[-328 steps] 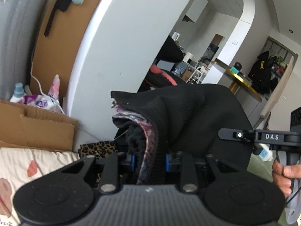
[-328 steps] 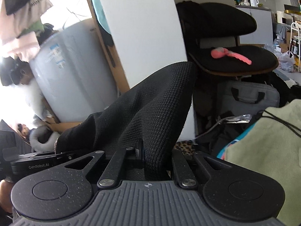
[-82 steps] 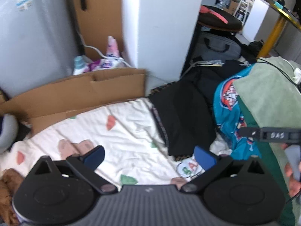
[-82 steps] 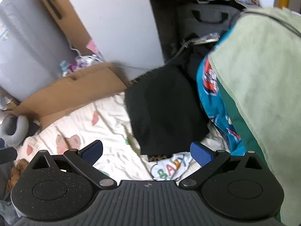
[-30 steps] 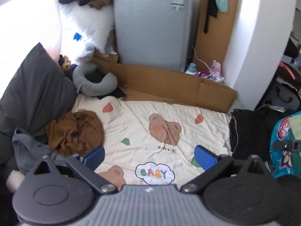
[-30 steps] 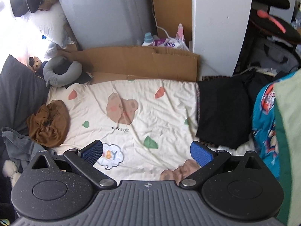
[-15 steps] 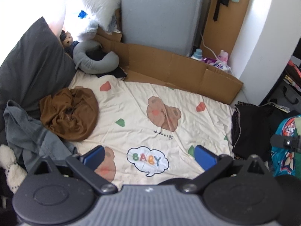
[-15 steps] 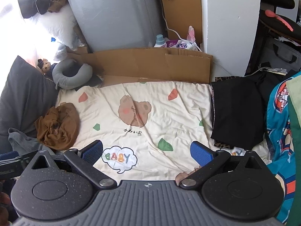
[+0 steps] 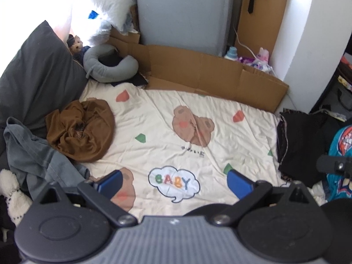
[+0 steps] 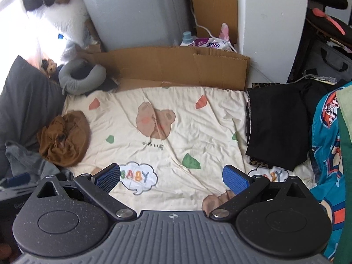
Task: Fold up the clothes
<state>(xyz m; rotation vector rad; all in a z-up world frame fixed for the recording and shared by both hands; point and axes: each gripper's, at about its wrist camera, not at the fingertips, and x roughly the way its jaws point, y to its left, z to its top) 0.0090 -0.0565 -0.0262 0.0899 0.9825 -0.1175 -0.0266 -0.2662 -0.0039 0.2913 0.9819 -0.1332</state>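
Note:
A crumpled brown garment lies at the left of the cream bear-print sheet; it also shows in the right wrist view. A grey garment lies bunched beside it at the left edge. A folded black garment lies flat at the sheet's right edge, also in the left wrist view. My left gripper is open and empty above the sheet's near part. My right gripper is open and empty, also above the sheet.
A dark pillow and a grey neck pillow sit at the back left. Flattened cardboard lines the far edge before a grey appliance. A blue printed cloth and green fabric pile at the right.
Both grippers let go of the black garment, which now lies folded at the right. Both views have swung left over the sheet toward the brown garment.

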